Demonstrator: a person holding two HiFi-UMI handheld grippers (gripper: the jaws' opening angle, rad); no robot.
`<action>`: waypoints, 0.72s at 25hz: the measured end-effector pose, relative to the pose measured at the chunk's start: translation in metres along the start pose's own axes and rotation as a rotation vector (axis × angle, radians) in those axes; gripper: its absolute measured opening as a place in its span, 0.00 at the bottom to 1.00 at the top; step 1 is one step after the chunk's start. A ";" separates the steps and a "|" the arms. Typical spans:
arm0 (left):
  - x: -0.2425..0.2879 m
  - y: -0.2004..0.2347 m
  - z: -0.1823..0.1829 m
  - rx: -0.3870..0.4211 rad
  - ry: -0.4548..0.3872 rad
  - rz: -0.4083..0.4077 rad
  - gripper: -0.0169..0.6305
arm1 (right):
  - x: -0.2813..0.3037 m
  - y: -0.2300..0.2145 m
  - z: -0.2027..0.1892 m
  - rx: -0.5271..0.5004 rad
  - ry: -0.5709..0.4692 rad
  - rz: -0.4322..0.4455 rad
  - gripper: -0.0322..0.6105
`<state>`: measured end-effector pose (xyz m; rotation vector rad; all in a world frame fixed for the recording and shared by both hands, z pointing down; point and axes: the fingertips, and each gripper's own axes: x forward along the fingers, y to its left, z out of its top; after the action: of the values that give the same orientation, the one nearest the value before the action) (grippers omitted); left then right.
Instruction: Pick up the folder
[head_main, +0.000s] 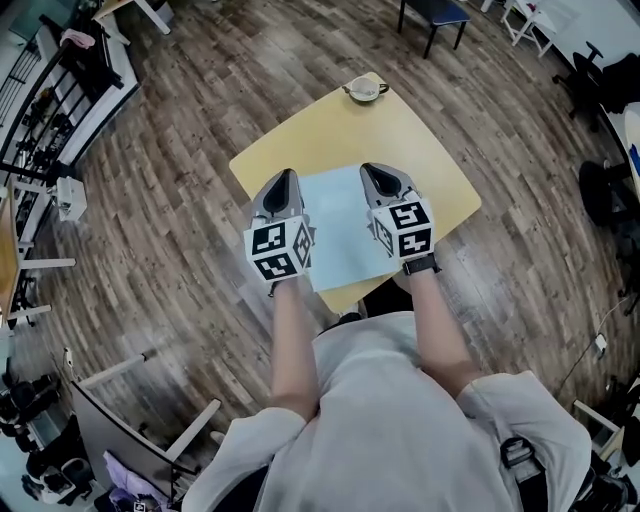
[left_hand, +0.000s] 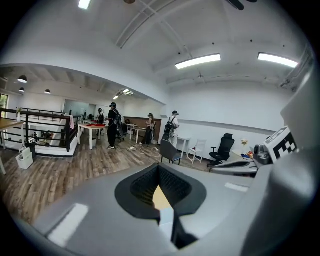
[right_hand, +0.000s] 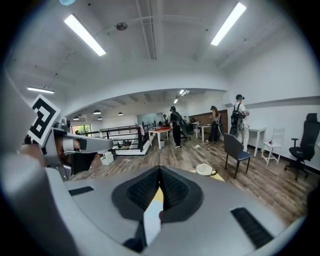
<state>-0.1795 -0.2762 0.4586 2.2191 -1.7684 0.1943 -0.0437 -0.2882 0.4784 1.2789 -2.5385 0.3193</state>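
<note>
A pale blue folder (head_main: 340, 225) lies flat on the yellow table (head_main: 420, 140), near its front edge. My left gripper (head_main: 283, 176) hangs over the folder's left edge and my right gripper (head_main: 376, 170) over its right edge, both pointing away from me. Each has its jaws shut with nothing seen held. In the left gripper view the closed left gripper (left_hand: 159, 169) shows a sliver of folder (left_hand: 166, 216) and table through the slot below the tips. The right gripper (right_hand: 160, 172) looks the same, with a strip of folder (right_hand: 151, 220) in its slot.
A small white cup (head_main: 364, 90) stands at the table's far corner, also the cup (right_hand: 205, 169) in the right gripper view. A dark chair (head_main: 437, 15) stands beyond the table on the wooden floor. Several people stand at distant tables. An office chair (left_hand: 222, 148) is at the wall.
</note>
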 end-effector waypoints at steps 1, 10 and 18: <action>0.004 0.004 -0.006 -0.006 0.015 0.002 0.04 | 0.004 -0.002 -0.007 0.005 0.021 0.002 0.06; 0.027 0.029 -0.079 -0.109 0.180 0.009 0.04 | 0.027 -0.028 -0.086 0.077 0.210 -0.009 0.06; 0.034 0.037 -0.145 -0.185 0.346 -0.011 0.09 | 0.033 -0.036 -0.147 0.129 0.353 0.002 0.09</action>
<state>-0.1965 -0.2698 0.6107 1.9292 -1.5223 0.3711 -0.0113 -0.2870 0.6300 1.1456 -2.2494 0.6564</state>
